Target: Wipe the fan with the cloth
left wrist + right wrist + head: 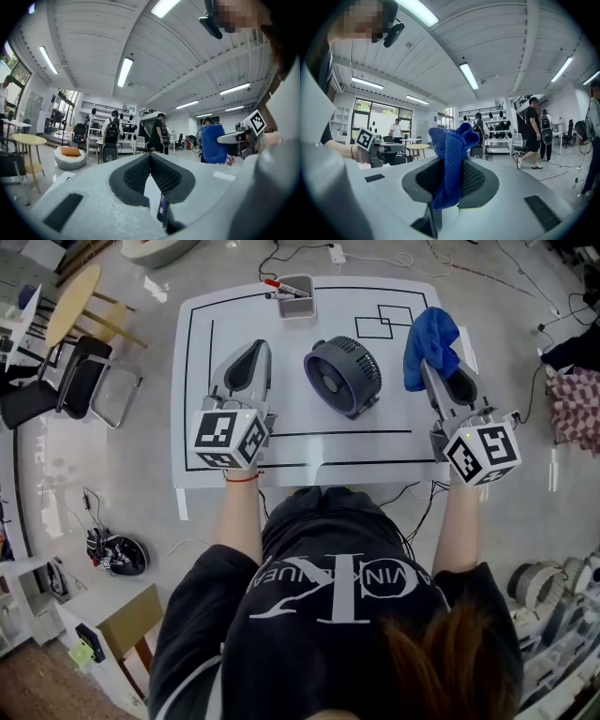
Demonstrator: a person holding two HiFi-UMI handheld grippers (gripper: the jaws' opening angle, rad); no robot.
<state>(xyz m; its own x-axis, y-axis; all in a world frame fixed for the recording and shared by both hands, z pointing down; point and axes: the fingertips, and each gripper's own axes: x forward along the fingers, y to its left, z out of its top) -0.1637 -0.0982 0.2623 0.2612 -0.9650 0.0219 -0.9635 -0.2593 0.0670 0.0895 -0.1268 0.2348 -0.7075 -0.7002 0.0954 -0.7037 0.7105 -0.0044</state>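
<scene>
The right hand-held gripper is clenched on the blue cloth, which bunches up past its tips over the right side of the white surface. The left hand-held gripper is pinched together on nothing, over the left side. Between them the dark round fan sits on the surface, touched by neither. A small grey tray holding pens stands at the far edge.
</scene>
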